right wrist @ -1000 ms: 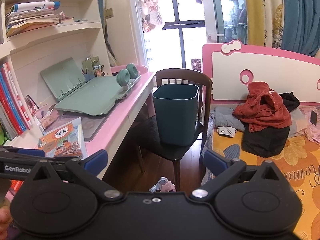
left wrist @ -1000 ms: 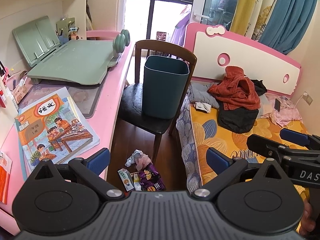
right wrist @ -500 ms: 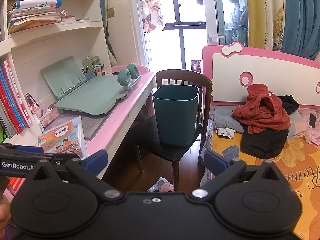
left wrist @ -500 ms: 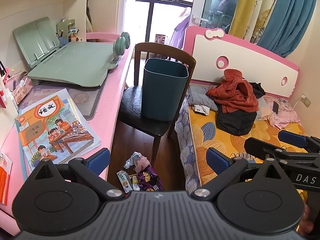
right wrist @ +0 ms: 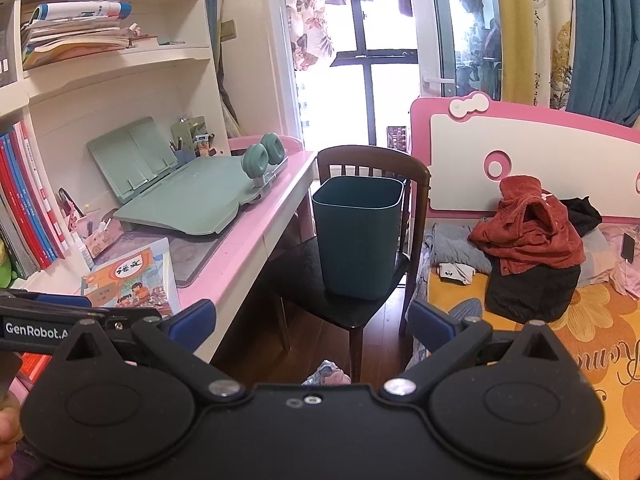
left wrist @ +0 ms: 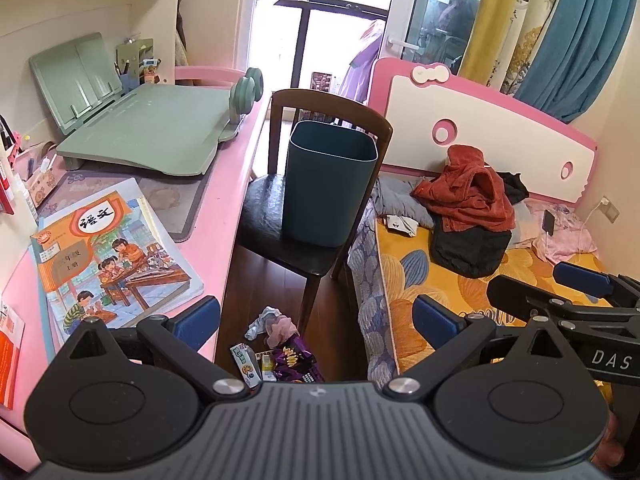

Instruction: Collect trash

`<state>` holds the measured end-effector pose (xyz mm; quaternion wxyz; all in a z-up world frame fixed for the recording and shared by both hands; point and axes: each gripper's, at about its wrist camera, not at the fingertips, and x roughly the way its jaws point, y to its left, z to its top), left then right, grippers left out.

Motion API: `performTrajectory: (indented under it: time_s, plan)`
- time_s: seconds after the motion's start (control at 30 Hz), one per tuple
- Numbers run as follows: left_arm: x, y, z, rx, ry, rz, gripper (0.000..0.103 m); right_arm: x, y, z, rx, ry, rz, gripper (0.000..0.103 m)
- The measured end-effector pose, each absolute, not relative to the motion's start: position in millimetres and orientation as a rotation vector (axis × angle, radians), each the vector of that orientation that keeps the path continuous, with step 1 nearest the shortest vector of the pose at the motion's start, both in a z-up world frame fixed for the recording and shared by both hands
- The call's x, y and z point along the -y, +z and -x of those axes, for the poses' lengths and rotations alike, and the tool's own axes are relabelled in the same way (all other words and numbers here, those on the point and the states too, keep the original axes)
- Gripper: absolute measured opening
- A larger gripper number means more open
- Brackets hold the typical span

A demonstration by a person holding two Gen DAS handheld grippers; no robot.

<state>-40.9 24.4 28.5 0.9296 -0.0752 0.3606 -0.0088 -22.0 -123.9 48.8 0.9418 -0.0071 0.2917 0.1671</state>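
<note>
A dark teal trash bin (left wrist: 328, 184) stands on a dark wooden chair (left wrist: 288, 224); it also shows in the right wrist view (right wrist: 356, 236). Trash lies on the wood floor below the chair: a crumpled tissue (left wrist: 272, 322), a purple snack bag (left wrist: 294, 364) and a small green carton (left wrist: 243, 360). Only the tissue (right wrist: 328, 374) shows in the right wrist view. My left gripper (left wrist: 316, 318) is open and empty, held above the trash. My right gripper (right wrist: 312, 322) is open and empty, facing the bin; it also shows at the right of the left wrist view (left wrist: 568, 292).
A pink desk (left wrist: 224, 200) on the left holds a green reading stand (left wrist: 148, 132) and a textbook (left wrist: 108, 256). A bed (left wrist: 460, 288) with a pink headboard on the right holds red and black clothes (left wrist: 468, 200). A narrow floor strip runs between them.
Both views have drifted slightly; the bin and chair sit a little lower and nearer the centre. Both grippers stay open and empty.
</note>
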Motion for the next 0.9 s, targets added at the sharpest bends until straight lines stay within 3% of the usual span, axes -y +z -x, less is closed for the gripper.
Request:
performTrajectory:
  time_s: [0.53,0.9]
  plan:
    - [-19,23,15,-0.764,-0.029,0.138,0.103,131,40,-4,-0.624,0.361,0.009,0.103]
    - [3,-27,-84,-0.905,0.031,0.148,0.103,150,-2,-105,-0.715,0.508,0.056,0.103]
